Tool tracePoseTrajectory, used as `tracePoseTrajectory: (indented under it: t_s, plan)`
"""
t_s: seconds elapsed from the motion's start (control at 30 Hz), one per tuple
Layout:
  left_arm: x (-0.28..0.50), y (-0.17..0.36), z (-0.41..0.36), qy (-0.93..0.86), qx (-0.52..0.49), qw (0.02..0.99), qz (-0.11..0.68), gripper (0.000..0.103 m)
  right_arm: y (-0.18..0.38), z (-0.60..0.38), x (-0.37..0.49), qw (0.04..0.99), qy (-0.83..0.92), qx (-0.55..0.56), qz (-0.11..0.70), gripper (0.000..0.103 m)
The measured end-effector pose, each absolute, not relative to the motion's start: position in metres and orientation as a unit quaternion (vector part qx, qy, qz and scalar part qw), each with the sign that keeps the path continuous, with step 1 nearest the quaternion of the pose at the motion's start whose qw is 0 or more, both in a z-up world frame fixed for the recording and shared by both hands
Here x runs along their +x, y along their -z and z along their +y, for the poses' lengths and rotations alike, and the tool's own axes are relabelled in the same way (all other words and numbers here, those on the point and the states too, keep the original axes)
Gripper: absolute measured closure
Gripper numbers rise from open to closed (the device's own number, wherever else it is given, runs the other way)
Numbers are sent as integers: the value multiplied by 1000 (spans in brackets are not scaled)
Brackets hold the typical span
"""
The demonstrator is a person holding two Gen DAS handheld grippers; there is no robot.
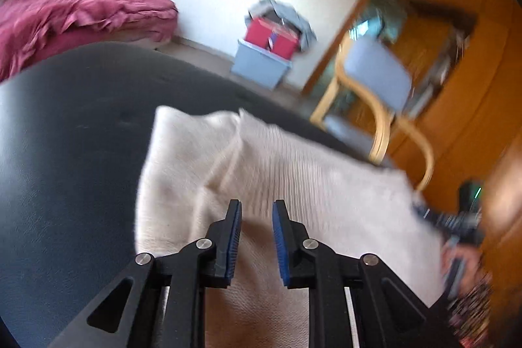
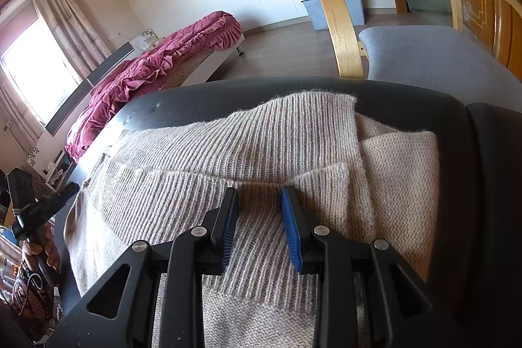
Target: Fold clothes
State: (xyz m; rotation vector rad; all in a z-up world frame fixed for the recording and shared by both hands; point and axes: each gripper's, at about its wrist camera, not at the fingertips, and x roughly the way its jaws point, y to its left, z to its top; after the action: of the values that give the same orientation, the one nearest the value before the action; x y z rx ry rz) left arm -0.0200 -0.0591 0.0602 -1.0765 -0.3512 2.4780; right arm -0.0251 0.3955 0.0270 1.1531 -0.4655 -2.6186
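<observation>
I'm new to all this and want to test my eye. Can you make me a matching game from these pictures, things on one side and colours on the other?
Things:
1. sweater
2. bed cover
3. chair cushion
4. surface under the sweater

Colours:
A. grey
B. black
C. cream
D. magenta

Pairs: 1-C, 2-D, 3-A, 4-B
</observation>
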Motion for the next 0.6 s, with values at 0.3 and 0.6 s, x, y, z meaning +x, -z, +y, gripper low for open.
tracePoseTrajectory:
  t_s: [0.3,0.6]
  plan:
    - [-28,-46,-66,-886,-413,163,-130,85,-26,394,-25,120,897,394,-160,73]
    - [-30,-43,-83,-880,-406,158,-186,88,-26,393,-24,120,897,394,-161,73]
